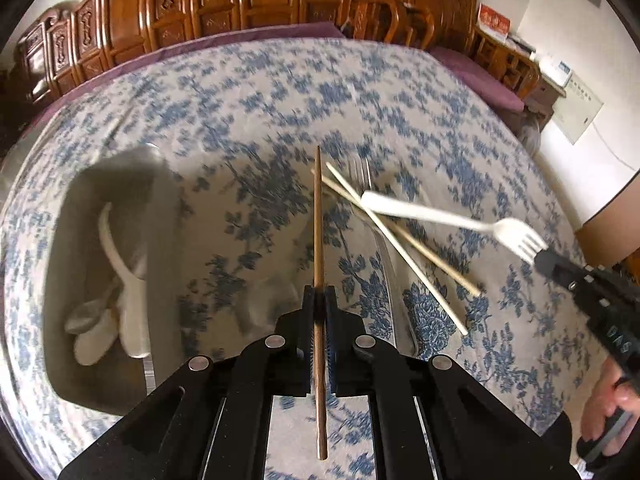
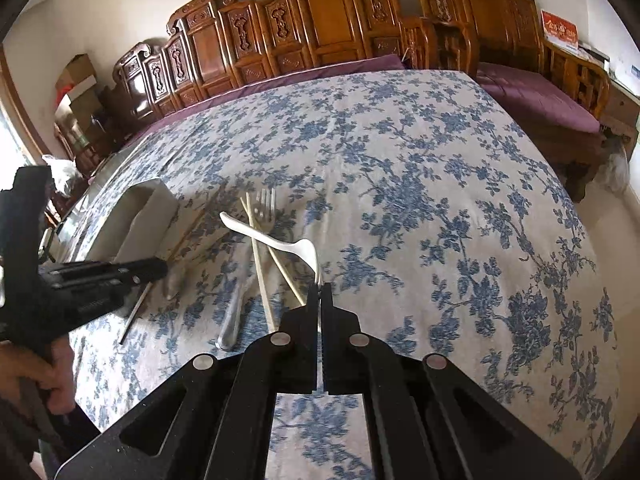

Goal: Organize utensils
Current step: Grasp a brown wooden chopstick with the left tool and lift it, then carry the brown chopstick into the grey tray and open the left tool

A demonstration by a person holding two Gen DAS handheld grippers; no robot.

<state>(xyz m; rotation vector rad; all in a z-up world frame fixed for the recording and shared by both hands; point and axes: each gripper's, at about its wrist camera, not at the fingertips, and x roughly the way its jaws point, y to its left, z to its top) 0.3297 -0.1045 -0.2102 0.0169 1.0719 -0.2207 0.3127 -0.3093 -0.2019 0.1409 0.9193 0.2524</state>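
My left gripper (image 1: 319,294) is shut on a thin brown chopstick (image 1: 317,216) that runs straight ahead between its pads, above the floral tablecloth. In the right wrist view the same left gripper (image 2: 162,268) is at the left, and the chopstick (image 2: 136,312) sticks out behind it. My right gripper (image 2: 320,288) is shut on the tines of a white plastic fork (image 2: 272,240), whose handle points away to the left. Two pale chopsticks (image 1: 408,264) and a metal fork (image 1: 360,168) lie crossed on the cloth. A grey tray (image 1: 158,208) at the left holds white spoons (image 1: 108,312).
The right gripper (image 1: 540,258) and a person's hand (image 1: 616,400) fill the right edge of the left wrist view. Carved wooden benches (image 2: 320,32) with purple cushions (image 2: 532,96) stand beyond the table's far edge. Bare flowered cloth (image 2: 440,200) spreads to the right of the utensils.
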